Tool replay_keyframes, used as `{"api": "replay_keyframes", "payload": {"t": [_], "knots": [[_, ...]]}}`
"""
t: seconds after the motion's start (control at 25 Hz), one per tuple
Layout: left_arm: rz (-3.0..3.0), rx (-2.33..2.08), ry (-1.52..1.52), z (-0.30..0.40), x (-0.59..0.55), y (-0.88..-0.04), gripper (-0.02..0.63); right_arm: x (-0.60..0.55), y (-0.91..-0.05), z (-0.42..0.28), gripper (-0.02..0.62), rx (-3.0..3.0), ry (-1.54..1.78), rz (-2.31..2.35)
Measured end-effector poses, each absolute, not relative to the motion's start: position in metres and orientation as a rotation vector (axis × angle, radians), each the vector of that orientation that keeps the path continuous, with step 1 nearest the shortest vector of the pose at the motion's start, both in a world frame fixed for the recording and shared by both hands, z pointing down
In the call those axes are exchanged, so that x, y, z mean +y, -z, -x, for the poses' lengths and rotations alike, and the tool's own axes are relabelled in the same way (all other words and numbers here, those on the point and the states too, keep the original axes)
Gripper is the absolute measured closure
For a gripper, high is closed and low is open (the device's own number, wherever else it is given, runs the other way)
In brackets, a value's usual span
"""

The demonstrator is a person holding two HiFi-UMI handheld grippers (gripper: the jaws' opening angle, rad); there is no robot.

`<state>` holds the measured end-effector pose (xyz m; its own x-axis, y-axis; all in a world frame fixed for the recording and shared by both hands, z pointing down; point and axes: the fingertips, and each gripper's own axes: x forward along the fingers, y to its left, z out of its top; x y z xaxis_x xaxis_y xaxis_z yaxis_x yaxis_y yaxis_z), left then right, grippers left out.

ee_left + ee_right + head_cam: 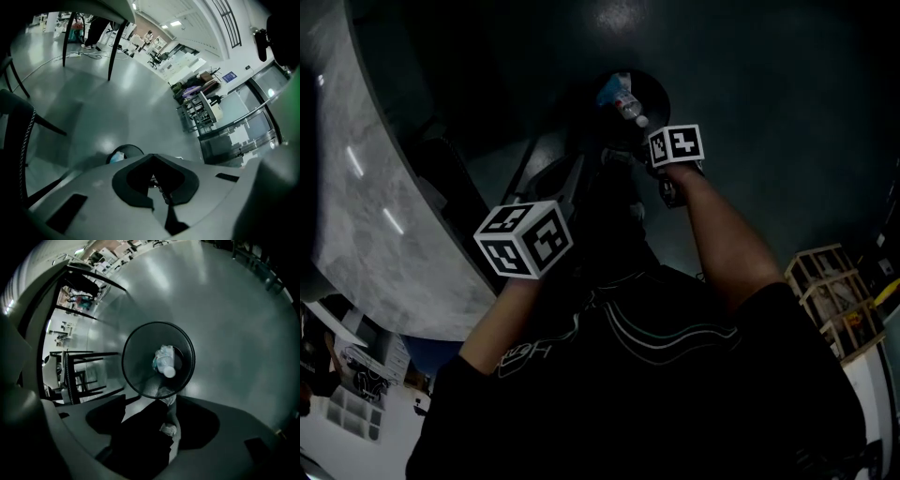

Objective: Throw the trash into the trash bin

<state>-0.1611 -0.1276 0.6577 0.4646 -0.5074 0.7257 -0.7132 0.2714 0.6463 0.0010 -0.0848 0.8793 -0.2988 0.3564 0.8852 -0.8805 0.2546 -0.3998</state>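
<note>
Grey veined stone-look countertop (366,216), matte with a rounded edge, runs along the outer side of the left gripper (157,185). That gripper's jaws are closed flat on each other, nothing between them.

Just past its tips the round rim of the trash bin (125,150) peeks over the grey housing, with something pale blue inside.

The floor (234,324) is smooth dark grey-green and glossy, with soft light patches.

In the right gripper view the bin is black fine wire mesh, circular and open-topped, straight ahead of the jaws and below them.

The trash is a bottle (164,363): clear crumpled plastic with a bluish label and a white round cap end facing up. It lies inside the bin, right of centre, down on the mesh, clear of both grippers.

The right gripper (161,420) has its jaws spread wide and the pads touch nothing. It hangs over the near rim of the bin.

On its outer side, well apart, stand pale wooden slatted crates (830,291).
</note>
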Motion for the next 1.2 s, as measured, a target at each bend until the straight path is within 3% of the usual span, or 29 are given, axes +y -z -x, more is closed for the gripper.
{"api": "replay_keyframes", "payload": {"t": [0.44,0.48,0.68,0.72,1.2], "knots": [[-1.385,-1.219,-0.190,0.163,-0.116,-0.646,0.600,-0.087,-0.839,-0.016,0.270,-1.602,-1.292,-0.561],[-1.390,-1.223,-0.185,0.163,-0.114,-0.645,0.600,-0.093,-0.833,-0.015,0.281,-1.643,-1.270,-0.589],[-1.415,-1.260,-0.150,0.157,-0.100,-0.624,0.601,-0.127,-0.762,0.001,0.517,-1.930,-1.232,-0.727],[-1.422,-1.268,-0.143,0.154,-0.095,-0.619,0.600,-0.131,-0.742,0.006,0.536,-1.995,-1.230,-0.735],[-1.692,-1.316,-0.057,0.093,-0.027,-0.504,0.600,-0.091,-0.503,-0.015,0.555,-2.471,-1.005,-0.548]]}}
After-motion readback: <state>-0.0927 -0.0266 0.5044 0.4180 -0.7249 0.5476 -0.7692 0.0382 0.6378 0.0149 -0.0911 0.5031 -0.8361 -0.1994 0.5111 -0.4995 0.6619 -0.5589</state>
